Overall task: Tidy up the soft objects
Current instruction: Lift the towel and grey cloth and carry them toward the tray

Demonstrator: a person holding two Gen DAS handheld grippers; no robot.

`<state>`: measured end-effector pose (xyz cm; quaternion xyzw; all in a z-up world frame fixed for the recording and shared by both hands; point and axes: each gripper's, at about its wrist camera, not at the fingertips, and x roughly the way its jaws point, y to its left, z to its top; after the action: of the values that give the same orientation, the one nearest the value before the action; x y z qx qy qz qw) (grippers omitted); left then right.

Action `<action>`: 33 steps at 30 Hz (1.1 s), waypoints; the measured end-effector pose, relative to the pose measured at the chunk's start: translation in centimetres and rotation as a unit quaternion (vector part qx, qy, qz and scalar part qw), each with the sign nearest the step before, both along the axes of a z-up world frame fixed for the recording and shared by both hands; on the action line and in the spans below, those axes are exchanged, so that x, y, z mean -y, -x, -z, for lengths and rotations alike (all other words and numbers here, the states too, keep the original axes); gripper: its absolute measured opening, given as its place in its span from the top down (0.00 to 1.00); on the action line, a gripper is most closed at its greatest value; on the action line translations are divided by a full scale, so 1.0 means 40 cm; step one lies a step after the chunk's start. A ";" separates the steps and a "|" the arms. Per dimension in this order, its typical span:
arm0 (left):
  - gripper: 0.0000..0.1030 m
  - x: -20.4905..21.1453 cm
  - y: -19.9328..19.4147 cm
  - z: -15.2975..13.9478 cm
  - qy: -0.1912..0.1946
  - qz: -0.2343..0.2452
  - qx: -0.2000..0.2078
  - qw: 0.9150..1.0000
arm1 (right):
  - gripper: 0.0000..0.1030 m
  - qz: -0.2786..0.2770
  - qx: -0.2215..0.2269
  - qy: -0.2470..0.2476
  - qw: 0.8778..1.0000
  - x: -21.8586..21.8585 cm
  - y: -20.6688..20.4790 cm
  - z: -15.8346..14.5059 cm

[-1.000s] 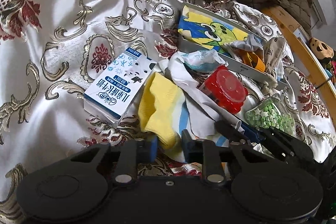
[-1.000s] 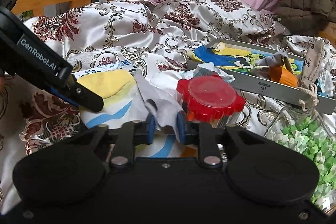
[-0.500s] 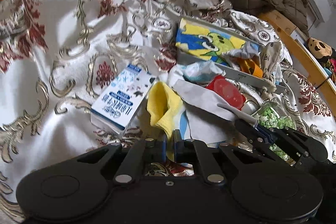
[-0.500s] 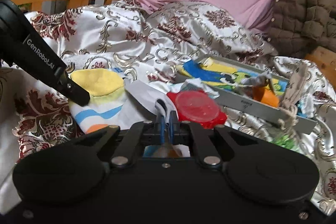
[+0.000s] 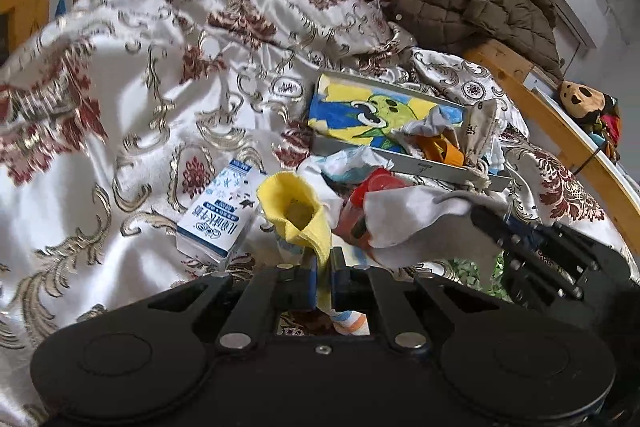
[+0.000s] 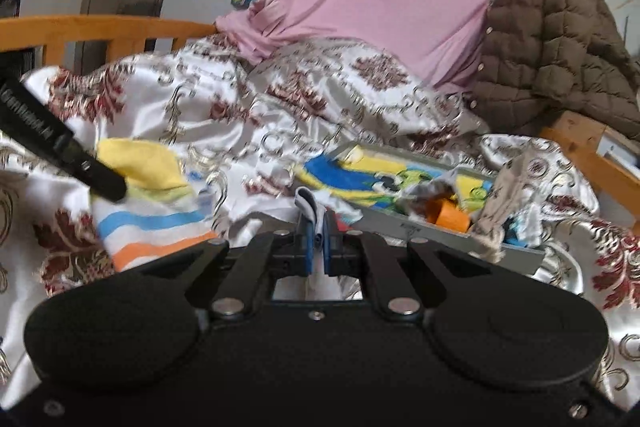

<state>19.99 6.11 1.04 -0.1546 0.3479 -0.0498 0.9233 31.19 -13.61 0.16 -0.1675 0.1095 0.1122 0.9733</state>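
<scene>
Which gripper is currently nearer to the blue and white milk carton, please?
Left. The left gripper, shut on the yellow sock, sits right beside the milk carton; the right gripper, pinching grey cloth, is beyond the sock.

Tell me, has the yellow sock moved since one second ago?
Yes. The yellow sock, pinched by the left gripper, has risen off the bedspread; its cuff now stands up beside the milk carton, which stayed lying flat.
</scene>
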 end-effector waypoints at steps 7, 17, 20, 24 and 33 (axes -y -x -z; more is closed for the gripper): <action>0.95 0.043 0.025 -0.097 -0.015 0.010 0.001 1.000 | 1.00 -0.010 0.029 -0.006 1.000 0.043 0.051 -0.053; 0.95 0.115 -0.017 -0.256 -0.072 0.039 0.009 0.997 | 1.00 -0.011 0.066 -0.028 0.997 0.124 0.076 -0.149; 0.95 0.148 -0.060 -0.293 -0.093 0.048 0.020 0.994 | 1.00 -0.015 0.084 -0.026 0.996 0.155 0.057 -0.184; 0.95 0.187 -0.153 -0.309 -0.085 0.045 0.020 0.995 | 1.00 -0.026 0.068 -0.093 0.993 0.231 -0.025 -0.238; 0.95 0.287 -0.406 -0.340 -0.088 0.012 0.050 0.995 | 1.00 -0.016 0.046 -0.171 0.984 0.366 -0.222 -0.277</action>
<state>36.24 -5.38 14.62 -0.0659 0.3061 -0.0381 0.9490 40.06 -28.23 11.23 -0.0050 0.0411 0.1370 0.9897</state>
